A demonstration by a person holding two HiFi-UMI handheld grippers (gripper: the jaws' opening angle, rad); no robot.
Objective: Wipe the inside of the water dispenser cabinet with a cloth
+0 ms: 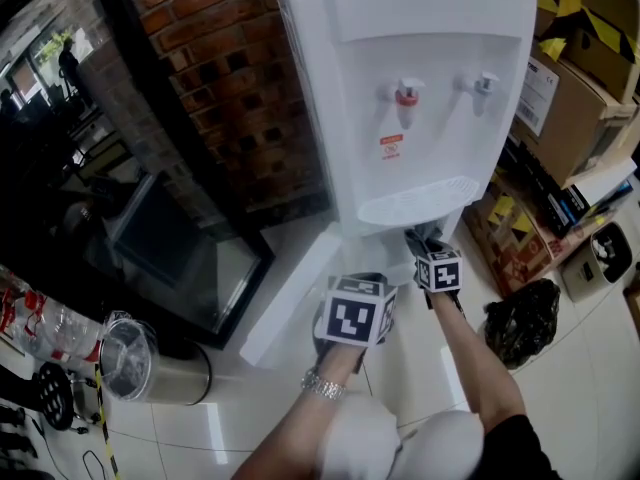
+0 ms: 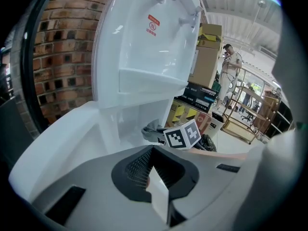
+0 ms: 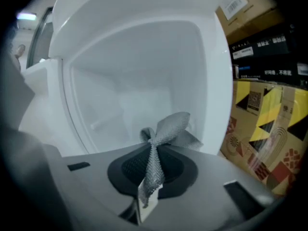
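Note:
The white water dispenser stands against a brick wall, and its lower cabinet door is swung open to the left. My right gripper is at the cabinet opening under the drip tray, shut on a grey cloth. In the right gripper view the cloth sticks out of the shut jaws of that gripper towards the white cabinet interior. My left gripper hangs just in front of the open door. Its jaws are shut with nothing between them. The cloth also shows in the left gripper view.
Cardboard boxes are stacked to the right of the dispenser, with a black bag on the floor. A steel bin stands at the lower left. The brick wall is behind. A person stands far off by shelving.

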